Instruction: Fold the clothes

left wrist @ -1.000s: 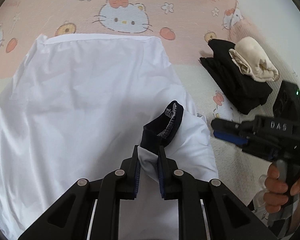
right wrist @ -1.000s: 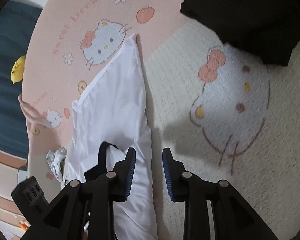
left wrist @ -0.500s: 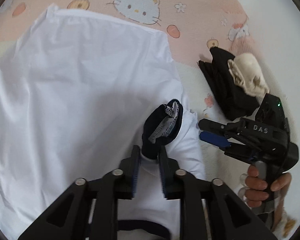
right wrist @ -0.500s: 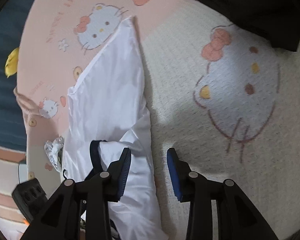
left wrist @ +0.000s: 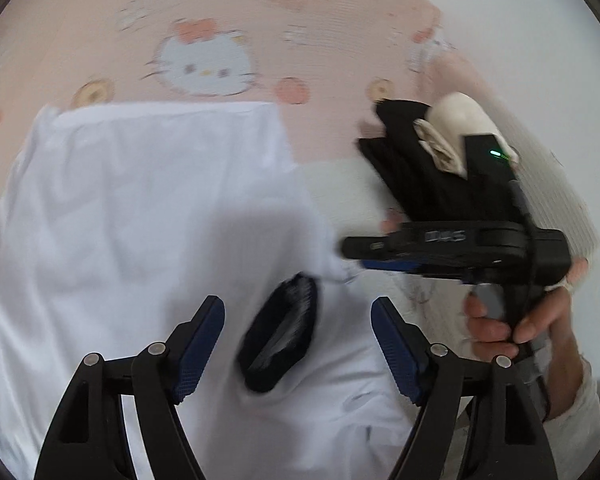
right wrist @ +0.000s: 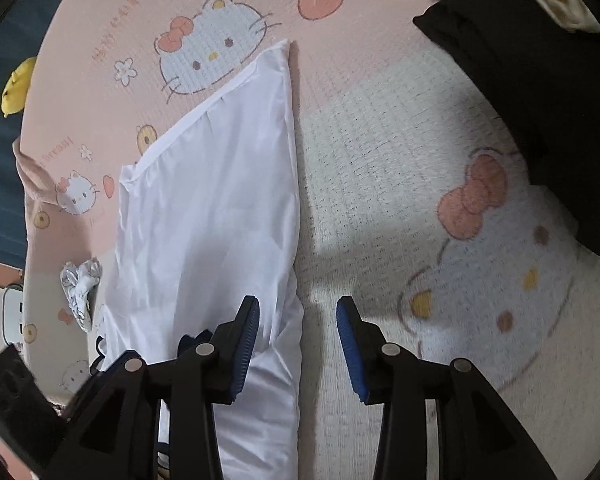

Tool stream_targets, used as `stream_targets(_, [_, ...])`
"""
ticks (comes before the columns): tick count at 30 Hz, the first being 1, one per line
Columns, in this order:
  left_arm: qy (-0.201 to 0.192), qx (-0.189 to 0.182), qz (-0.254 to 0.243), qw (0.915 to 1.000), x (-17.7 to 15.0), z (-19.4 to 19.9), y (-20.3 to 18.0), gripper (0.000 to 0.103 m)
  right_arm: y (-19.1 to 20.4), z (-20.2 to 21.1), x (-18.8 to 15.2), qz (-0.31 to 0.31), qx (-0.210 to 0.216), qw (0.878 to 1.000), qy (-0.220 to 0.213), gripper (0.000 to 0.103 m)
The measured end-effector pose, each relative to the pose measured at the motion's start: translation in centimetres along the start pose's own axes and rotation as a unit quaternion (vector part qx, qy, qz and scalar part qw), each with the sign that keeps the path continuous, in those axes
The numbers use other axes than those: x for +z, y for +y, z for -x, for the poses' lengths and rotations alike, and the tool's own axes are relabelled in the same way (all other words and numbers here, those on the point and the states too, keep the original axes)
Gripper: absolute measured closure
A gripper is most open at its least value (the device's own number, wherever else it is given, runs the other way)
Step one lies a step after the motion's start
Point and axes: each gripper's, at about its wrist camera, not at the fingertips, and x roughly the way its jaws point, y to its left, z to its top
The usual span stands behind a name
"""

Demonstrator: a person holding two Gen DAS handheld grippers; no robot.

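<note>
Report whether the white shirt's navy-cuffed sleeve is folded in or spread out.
Folded in: the navy-cuffed sleeve lies on top of the white shirt body.

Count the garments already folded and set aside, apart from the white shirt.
2: a black garment at the mat's right, and a cream one lying on top of it. More could be hidden beneath or off-frame.

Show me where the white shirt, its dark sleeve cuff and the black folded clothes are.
white shirt [left wrist: 148,200]: left wrist view, flat body.
dark sleeve cuff [left wrist: 280,336]: left wrist view, cuff opening.
black folded clothes [left wrist: 416,176]: left wrist view, pile's middle.
</note>
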Motion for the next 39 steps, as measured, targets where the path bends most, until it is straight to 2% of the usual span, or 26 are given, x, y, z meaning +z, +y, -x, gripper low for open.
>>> stream_targets(2, [0.0, -0.01, -0.02, 0.9997, 0.5, -0.9, -0.9, 0.029, 0.0, -0.3, 0.1, 0.002, 0.009, 1.0, 0.003, 0.064])
stream_targets(4, [0.013, -0.002, -0.026, 0.9996, 0.5, -2.1, -1.2, 0.03, -0.1, -0.6, 0.2, 0.004, 0.015, 1.0, 0.009, 0.064])
stream_targets(6, [0.027, 0.007, -0.032, 0.9991, 0.5, -3.4, -1.4, 0.039, -0.1, -1.0, 0.2, 0.014, 0.015, 1.0, 0.012, 0.064])
stream_targets(8, [0.042, 0.016, -0.038, 0.9983, 0.5, -4.6, -1.6, 0.054, 0.0, -1.2, 0.3, 0.024, 0.015, 1.0, 0.014, 0.064])
stream_targets(12, [0.058, 0.025, -0.035, 0.9974, 0.3, -6.2, -1.5, 0.062, 0.1, -1.1, 0.2, 0.04, 0.013, 0.999, 0.008, 0.064])
stream_targets(14, [0.057, 0.028, -0.039, 0.9973, 0.1, -6.2, -1.5, 0.076, 0.7, -1.3, 0.1, 0.064, 0.001, 0.998, 0.004, 0.065])
stream_targets(15, [0.056, 0.032, -0.042, 0.997, 0.0, -6.1, -1.5, 0.081, 1.2, -1.4, 0.0, 0.081, -0.013, 0.997, 0.0, 0.067])
stream_targets(17, [0.054, 0.041, -0.049, 0.9965, -0.2, -5.9, -1.5, 0.09, 2.0, -1.6, -0.4, 0.113, -0.046, 0.993, -0.007, 0.083])
stream_targets(19, [0.052, 0.048, -0.047, 0.9964, -0.2, -5.7, -1.3, 0.092, 2.5, -1.8, -0.7, 0.133, -0.059, 0.989, -0.006, 0.097])
stream_targets(25, [0.055, 0.059, -0.008, 0.9967, -0.8, -5.4, 0.2, 0.094, 3.1, -1.8, -0.2, 0.153, -0.125, 0.979, -0.046, 0.101])
stream_targets(28, [0.051, 0.053, 0.019, 0.9971, -1.3, -5.0, 1.4, 0.094, 1.0, -1.6, 1.2, 0.099, -0.095, 0.99, -0.037, 0.103])
stream_targets(31, [0.042, 0.039, 0.053, 0.9969, -1.3, -4.5, 2.2, 0.094, 0.2, -1.2, 1.4, 0.081, -0.097, 0.991, -0.046, 0.103])
stream_targets(34, [0.048, -0.01, 0.122, 0.9914, -0.8, -4.2, 3.5, 0.094, 0.1, -0.9, 1.1, 0.079, -0.094, 0.991, -0.053, 0.103])
stream_targets(35, [0.051, -0.027, 0.146, 0.9877, -0.7, -4.0, 4.0, 0.093, -0.1, -0.5, 1.0, 0.072, -0.09, 0.992, -0.056, 0.098])
stream_targets(37, [0.04, -0.045, 0.173, 0.9831, -0.5, -3.0, 4.7, 0.093, -0.3, 0.5, 0.6, 0.064, -0.075, 0.993, -0.066, 0.096])
stream_targets(39, [0.022, -0.052, 0.185, 0.9811, -0.3, -1.9, 5.0, 0.088, -0.5, 1.6, 0.1, 0.06, -0.064, 0.993, -0.082, 0.086])
